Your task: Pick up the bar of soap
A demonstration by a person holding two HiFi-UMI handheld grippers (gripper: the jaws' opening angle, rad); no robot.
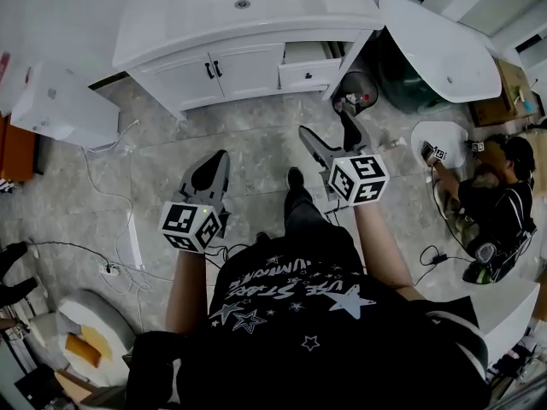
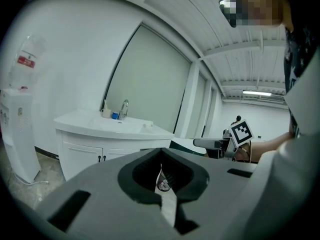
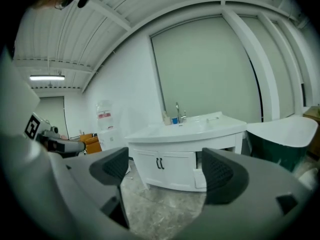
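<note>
Grey stone floor [image 1: 256, 135] holds one white vanity [image 1: 171, 24] at the frame's top, one pale lump, seemingly the soap bar [image 2: 146, 125], on its counter; two grippers: left gripper [image 1: 217, 161] clenched empty, right gripper [image 1: 325, 126] spread wide, empty.

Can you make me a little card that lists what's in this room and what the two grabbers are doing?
Place: room with a grey stone floor
Straight ahead: white sink cabinet with a tap
Left gripper: jaws together, nothing held
Right gripper: jaws wide apart, empty, facing the sink cabinet
Soap: too small to pick out for sure
Also there: water cooler; another person sitting on the floor at the right
</note>
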